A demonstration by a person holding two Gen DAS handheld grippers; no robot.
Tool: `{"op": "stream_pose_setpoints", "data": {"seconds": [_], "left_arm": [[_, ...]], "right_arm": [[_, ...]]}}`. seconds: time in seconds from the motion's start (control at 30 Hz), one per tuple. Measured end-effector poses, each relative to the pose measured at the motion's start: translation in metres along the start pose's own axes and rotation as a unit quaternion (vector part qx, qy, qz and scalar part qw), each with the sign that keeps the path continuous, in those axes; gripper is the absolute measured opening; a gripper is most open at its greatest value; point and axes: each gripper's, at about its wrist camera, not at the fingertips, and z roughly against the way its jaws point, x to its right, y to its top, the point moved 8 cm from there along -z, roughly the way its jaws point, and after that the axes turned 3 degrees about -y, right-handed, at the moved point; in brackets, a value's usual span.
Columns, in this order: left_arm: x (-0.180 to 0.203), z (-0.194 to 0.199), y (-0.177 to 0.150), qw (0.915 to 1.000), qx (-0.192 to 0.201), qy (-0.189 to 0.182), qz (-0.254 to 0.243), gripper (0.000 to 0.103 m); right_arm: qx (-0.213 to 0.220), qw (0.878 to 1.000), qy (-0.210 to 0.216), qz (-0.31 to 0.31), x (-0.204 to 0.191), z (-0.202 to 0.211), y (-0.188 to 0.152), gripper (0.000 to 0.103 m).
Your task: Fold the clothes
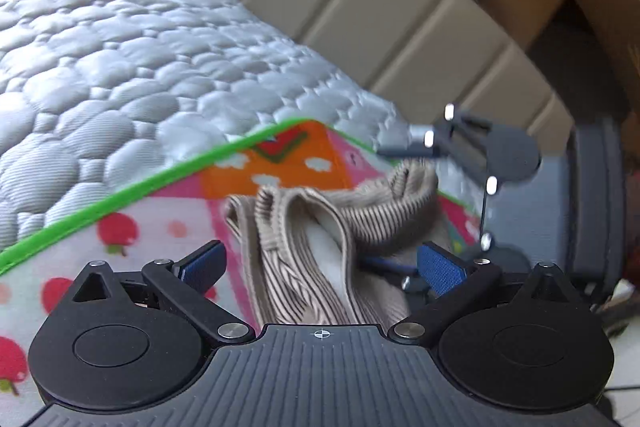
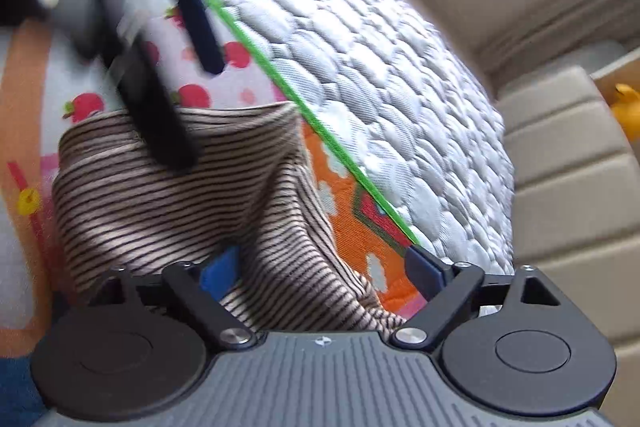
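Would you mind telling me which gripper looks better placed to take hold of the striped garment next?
Probably the left gripper: its open jaws straddle a raised fold of the beige striped ribbed garment. The right gripper, also open, has cloth beside only one finger.

The quilted bed (image 1: 120, 67) lies bare from the mat's green edge (image 1: 120, 193) to the padded headboard (image 1: 360, 7), which walls off its far side. On the fruit-print mat (image 1: 132, 227), the bunched striped garment (image 1: 320, 227) rises between both claws. The left claw (image 1: 320, 267) and right claw (image 2: 324, 271) crowd each other over the mat's corner.
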Motion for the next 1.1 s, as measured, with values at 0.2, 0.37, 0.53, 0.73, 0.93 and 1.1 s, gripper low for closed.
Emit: {"op": "stream_pose_setpoints", "data": {"seconds": [0.2,0.37,0.53,0.73,0.93,1.1], "left_arm": [[-0.01,-0.022,-0.011,0.9953,-0.017,0.089,-0.033,0.103],[-0.032,-0.015,0.003,0.9932,0.018,0.115,0.004,0.103],[-0.043,-0.024,-0.001,0.9917,0.013,0.128,0.006,0.103],[-0.046,-0.027,-0.002,0.9914,0.011,0.13,0.006,0.103],[-0.047,-0.026,-0.003,0.9905,0.01,0.137,0.002,0.103],[-0.047,-0.027,-0.003,0.9903,0.011,0.138,-0.002,0.103]], "right_arm": [[0.024,0.984,-0.068,-0.164,0.03,0.039,-0.021,0.101],[-0.019,0.949,-0.127,-0.288,0.051,0.022,-0.075,0.103],[-0.049,0.899,-0.095,-0.425,0.039,-0.03,-0.116,0.103],[-0.045,0.832,-0.054,-0.551,0.033,-0.028,-0.14,0.103],[-0.002,0.773,-0.015,-0.635,0.054,-0.004,-0.141,0.103],[-0.042,0.794,-0.048,-0.604,0.05,-0.022,-0.129,0.103]]}}
